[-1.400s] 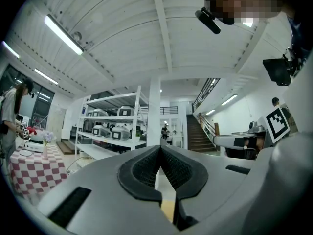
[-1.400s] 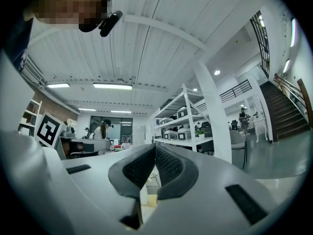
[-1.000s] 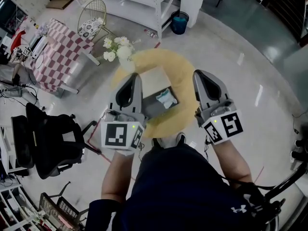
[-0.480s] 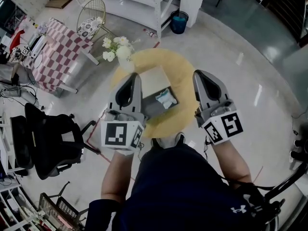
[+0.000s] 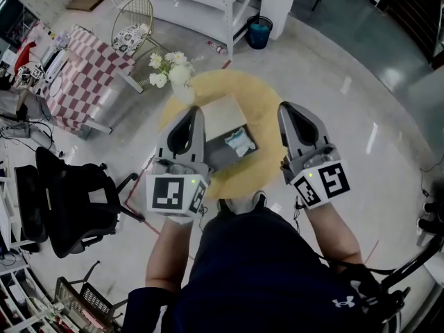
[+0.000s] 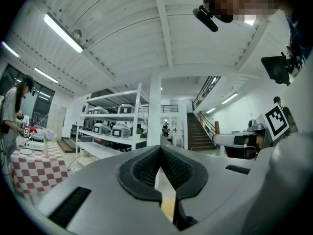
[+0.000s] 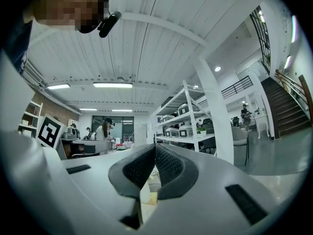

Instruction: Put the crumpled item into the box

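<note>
In the head view a grey open box [image 5: 216, 155] sits on a round yellow table [image 5: 267, 99], its pale lid flap [image 5: 223, 113] folded back. A crumpled white and teal item [image 5: 241, 142] lies on the box's dark inside, near its right edge. My left gripper [image 5: 193, 111] hovers over the box's left side and my right gripper [image 5: 286, 108] is to the right of the box, both held above the table. In the left gripper view the left gripper [image 6: 160, 148] has its jaws meeting at the tips on nothing. The right gripper [image 7: 155, 146] looks the same in its own view.
White flowers [image 5: 170, 70] stand at the table's far left edge. A checkered table [image 5: 83, 75], a wire chair [image 5: 133, 25] and a black office chair [image 5: 69, 200] are to the left. A white shelf rack [image 5: 208, 5] and a blue bin [image 5: 259, 32] stand behind.
</note>
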`<state>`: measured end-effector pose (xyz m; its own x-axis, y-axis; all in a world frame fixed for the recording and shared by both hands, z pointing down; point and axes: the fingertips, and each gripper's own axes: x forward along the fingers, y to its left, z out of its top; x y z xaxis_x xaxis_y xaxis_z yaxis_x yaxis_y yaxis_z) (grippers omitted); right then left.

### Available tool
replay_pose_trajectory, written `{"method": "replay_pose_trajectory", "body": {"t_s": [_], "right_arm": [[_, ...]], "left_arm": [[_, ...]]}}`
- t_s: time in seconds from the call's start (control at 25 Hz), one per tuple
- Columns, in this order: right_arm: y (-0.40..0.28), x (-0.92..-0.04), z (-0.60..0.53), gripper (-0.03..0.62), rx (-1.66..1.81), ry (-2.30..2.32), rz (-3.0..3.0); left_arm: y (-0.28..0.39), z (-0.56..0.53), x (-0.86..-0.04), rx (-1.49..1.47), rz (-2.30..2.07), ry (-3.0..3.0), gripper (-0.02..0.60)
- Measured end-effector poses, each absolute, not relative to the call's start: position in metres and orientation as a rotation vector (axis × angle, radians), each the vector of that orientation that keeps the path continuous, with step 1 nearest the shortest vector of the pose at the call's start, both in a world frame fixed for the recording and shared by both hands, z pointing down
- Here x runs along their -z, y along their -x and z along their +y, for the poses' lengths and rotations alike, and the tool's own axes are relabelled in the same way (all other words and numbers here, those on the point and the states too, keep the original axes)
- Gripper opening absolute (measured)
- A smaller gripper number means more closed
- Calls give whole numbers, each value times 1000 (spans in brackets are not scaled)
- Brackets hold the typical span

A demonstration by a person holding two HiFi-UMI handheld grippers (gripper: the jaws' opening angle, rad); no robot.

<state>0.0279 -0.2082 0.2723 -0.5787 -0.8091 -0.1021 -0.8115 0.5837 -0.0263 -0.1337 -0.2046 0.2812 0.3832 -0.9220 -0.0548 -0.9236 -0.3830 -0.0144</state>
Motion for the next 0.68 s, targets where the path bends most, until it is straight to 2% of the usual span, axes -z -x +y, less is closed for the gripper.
{"method": "replay_pose_trajectory", "body": {"t_s": [0.68], "right_arm": [[-28, -273, -213, 2, -25, 1395, 2699]], "left_arm": [[133, -211, -284, -51, 1709, 2591, 17]]}}
